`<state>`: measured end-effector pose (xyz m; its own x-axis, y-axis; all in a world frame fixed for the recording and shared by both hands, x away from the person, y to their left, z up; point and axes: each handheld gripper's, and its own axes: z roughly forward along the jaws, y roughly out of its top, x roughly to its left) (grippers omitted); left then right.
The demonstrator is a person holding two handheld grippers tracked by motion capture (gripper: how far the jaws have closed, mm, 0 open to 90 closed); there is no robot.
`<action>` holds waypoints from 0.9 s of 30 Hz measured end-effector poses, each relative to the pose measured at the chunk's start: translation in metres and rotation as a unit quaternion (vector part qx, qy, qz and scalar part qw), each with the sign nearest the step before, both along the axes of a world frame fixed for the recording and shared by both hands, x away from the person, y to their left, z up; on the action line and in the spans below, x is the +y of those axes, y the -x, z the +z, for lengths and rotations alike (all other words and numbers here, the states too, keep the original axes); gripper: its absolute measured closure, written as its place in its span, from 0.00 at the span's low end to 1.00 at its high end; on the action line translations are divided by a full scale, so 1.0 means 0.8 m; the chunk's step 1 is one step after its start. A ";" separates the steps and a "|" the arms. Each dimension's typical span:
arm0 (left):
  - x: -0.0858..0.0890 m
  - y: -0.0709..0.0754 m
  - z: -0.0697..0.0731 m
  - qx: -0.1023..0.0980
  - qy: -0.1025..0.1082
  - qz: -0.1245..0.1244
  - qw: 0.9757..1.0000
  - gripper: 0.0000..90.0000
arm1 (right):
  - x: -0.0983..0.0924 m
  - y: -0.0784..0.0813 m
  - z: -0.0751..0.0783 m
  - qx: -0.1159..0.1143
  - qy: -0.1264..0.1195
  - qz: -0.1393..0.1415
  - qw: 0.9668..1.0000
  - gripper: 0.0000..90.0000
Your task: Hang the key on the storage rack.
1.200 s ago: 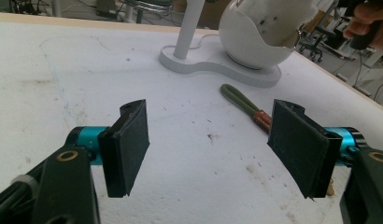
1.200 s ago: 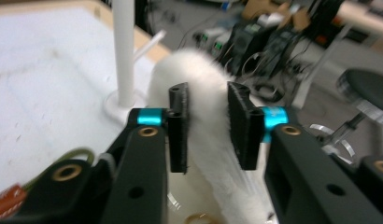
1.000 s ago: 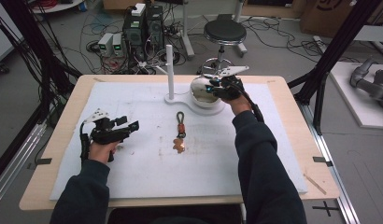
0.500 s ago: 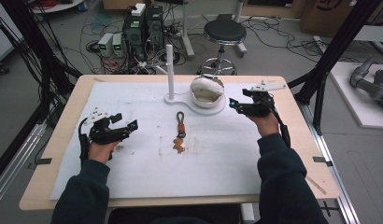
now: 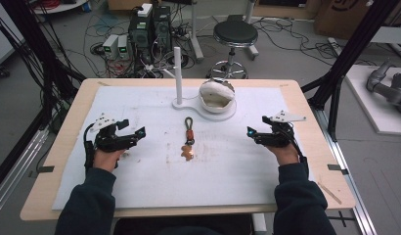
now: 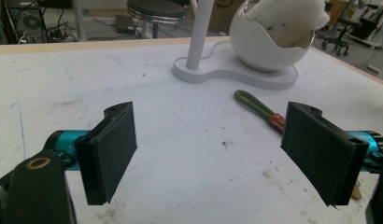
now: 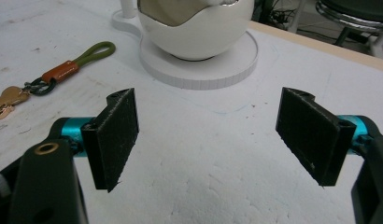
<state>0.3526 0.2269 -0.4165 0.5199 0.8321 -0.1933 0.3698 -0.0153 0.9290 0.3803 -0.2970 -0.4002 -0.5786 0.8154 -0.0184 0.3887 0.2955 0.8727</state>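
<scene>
— High view: where's the keychain [image 5: 189, 139]?

— Mid-surface, in front of the stand [image 5: 204, 105]; your left tool [image 5: 135, 134] and right tool [image 5: 253, 133] are released, the right's jaws just opened, nothing between them.

— Handling?

— Probably light and floppy; pinch the brown collar [image 7: 60, 71]. Right gripper view shows it clearly.

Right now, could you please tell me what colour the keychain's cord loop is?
The cord loop is olive green, clearest in the right gripper view.

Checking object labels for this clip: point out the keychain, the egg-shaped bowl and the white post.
keychain [image 5: 189, 138], high view, on its brown leather band.
bowl [image 7: 199, 32], right gripper view, on its white outer wall.
post [image 5: 178, 73], high view, midway up its shaft.
</scene>
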 end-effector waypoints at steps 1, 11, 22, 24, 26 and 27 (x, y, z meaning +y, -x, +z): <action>0.000 0.000 0.000 0.001 0.000 0.000 1.000 0.20 | 0.000 0.000 0.000 -0.001 0.001 -0.002 1.000 0.24; -0.012 0.000 -0.004 0.018 0.003 -0.009 1.000 0.20 | 0.005 -0.002 -0.004 0.004 0.012 -0.012 1.000 0.24; -0.049 -0.010 0.001 0.023 0.023 -0.039 0.999 0.25 | -0.009 0.007 -0.005 0.000 0.004 -0.021 1.000 0.29; -0.066 -0.017 0.000 0.030 0.023 -0.046 0.998 0.26 | -0.014 0.007 -0.006 0.000 0.001 -0.027 1.000 0.29; -0.083 -0.025 -0.003 0.039 0.028 -0.060 0.997 0.32 | -0.018 0.007 -0.006 0.001 -0.003 -0.030 1.000 0.29; -0.092 -0.028 -0.005 0.043 0.030 -0.068 0.996 0.37 | -0.019 0.007 -0.006 -0.002 -0.003 -0.030 1.000 0.29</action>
